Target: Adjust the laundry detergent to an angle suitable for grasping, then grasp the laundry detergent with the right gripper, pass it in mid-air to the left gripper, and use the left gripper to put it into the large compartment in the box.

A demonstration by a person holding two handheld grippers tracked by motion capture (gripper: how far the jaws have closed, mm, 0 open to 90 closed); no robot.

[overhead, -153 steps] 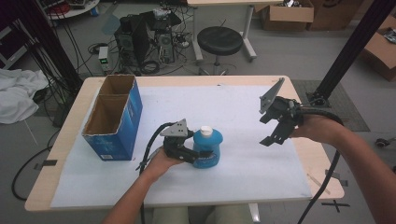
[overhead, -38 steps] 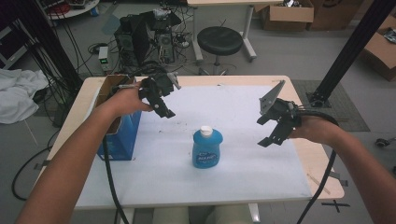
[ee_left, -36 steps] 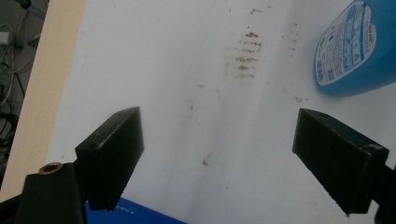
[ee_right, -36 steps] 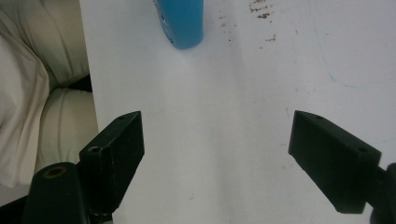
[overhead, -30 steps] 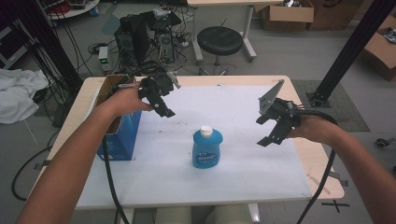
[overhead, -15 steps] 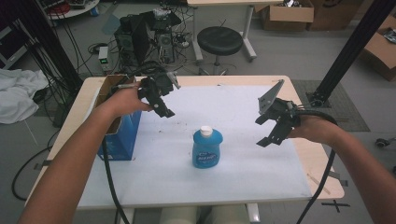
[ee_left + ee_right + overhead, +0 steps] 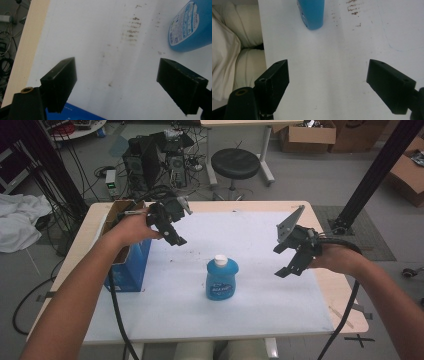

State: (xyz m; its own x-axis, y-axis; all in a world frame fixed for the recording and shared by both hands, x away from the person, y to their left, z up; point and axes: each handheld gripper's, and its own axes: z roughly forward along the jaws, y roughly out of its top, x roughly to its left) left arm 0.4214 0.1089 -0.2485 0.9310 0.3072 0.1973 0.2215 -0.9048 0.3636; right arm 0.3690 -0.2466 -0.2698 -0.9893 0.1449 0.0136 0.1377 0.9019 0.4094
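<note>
Bottle: a blue plastic bottle with a white cap is standing upright near the middle of the white table mat.
Right gripper: hovering to the bottle's right, jaws spread wide and holding nothing.
Left gripper: hanging farther off, just beside the open blue cardboard box, jaws wide and empty.
Risk: a one-sided nudge is likely tipping the tall bottle.
</note>
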